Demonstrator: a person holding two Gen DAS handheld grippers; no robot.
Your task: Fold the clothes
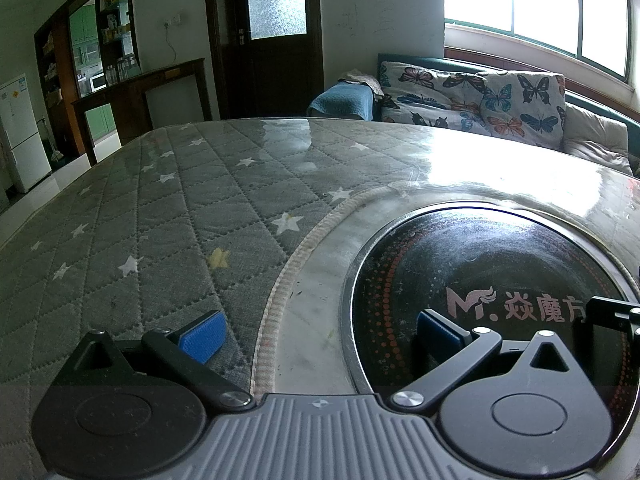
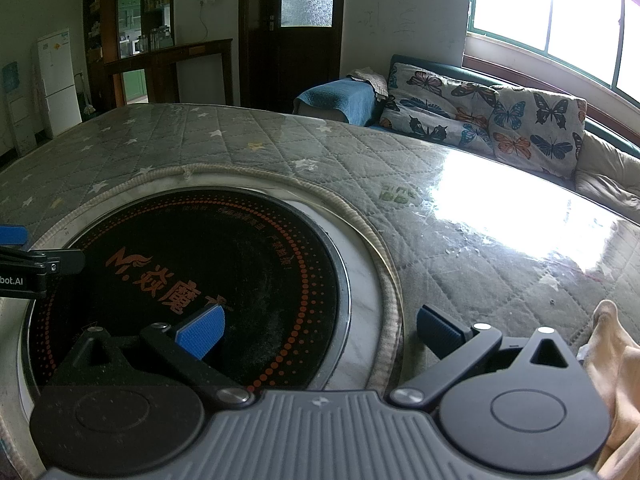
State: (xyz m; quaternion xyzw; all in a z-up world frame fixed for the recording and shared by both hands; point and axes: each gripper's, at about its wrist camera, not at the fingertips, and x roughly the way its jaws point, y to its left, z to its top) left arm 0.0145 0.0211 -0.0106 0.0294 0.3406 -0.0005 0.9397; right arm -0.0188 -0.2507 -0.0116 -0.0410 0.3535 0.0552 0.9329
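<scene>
No folding is seen yet. Left gripper (image 1: 316, 330) & right gripper (image 2: 320, 330) are held wide open, empty, over black round cooktop (image 2: 208, 256); peach-coloured cloth (image 2: 612, 364), poss. the garment, lies right of it, untouched.

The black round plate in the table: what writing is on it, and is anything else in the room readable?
"M. 焱魔方": logo on the black round cooktop.
"bot.AI": tail of a word on the left gripper body, its start cut off.
Small orange characters along the cooktop's rim: too small to read.
Green print on the quilted table cover: blurred.
Stickers on the white fridge: unreadable.
</scene>
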